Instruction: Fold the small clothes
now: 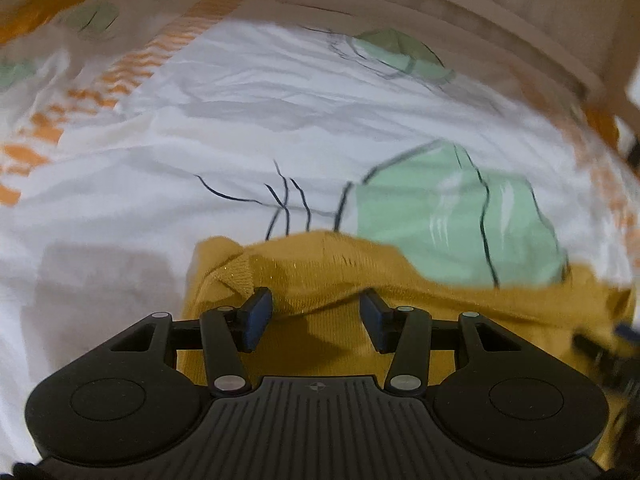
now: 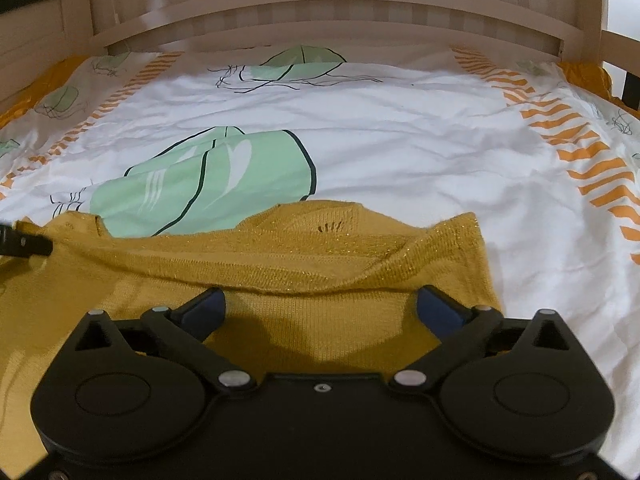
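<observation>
mustard knit garment across the lower centre of the left wrist view, lying on a white bedsheet printed with pale green shapes, thin dark lines and orange chevron bands. left gripper at lower centre, its two blue pads partly apart over the knit; a raised ridge of the fabric lies between them, and the left pad touches a bunched fold, while the right pad appears to stand clear of the cloth, so no firm pinch is visible. a large green print lies just beyond the garment's far edge, at centre right. a pale wooden bed frame curves along the top edge. this view is blurred toward its borders, and a dark object at the far right edge cannot be identified.

in the right wrist view, the same garment fills the lower half of the frame, its far edge folded over into a thick band running from left to right. right gripper at lower centre, jaws spread wide, both pads resting just above the flat knit with nothing clamped between them. a black fingertip of the left gripper enters at the left edge, touching the garment's corner. the bedsheet extends to the slatted wooden bed frame along the top, with orange chevron bands at upper left and right.
</observation>
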`<state>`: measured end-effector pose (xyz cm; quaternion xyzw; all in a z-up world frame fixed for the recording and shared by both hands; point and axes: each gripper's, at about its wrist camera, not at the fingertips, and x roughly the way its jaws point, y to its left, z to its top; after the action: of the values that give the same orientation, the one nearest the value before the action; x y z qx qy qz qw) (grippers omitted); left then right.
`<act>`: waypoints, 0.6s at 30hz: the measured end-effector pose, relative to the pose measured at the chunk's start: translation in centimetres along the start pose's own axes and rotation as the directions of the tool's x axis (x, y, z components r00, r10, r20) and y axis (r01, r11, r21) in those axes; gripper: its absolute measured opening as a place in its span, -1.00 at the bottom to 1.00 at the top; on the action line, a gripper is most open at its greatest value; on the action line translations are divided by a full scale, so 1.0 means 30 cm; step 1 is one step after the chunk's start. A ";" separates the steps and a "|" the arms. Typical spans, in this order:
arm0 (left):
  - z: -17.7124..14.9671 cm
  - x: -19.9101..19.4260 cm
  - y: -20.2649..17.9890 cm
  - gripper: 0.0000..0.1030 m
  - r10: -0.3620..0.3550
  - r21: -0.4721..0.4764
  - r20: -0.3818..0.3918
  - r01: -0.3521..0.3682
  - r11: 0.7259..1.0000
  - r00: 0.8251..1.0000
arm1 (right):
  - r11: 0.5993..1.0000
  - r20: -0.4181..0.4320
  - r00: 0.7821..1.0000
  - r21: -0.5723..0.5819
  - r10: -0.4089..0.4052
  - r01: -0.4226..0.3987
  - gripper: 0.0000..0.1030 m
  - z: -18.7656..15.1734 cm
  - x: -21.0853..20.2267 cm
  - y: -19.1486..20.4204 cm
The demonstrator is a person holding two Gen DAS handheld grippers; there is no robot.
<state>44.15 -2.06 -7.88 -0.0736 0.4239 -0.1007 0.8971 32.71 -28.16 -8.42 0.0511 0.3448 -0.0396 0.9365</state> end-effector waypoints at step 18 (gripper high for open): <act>-0.140 -0.107 -0.015 -0.08 -0.021 0.111 0.056 0.014 0.994 0.998 | 0.995 -0.089 0.995 0.082 -0.046 0.053 0.99 0.103 0.066 -0.013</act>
<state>38.84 -1.92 -8.02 -0.0305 0.3915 -0.1296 0.9105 36.15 -29.01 -7.40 0.0835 0.3842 -0.0751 0.9164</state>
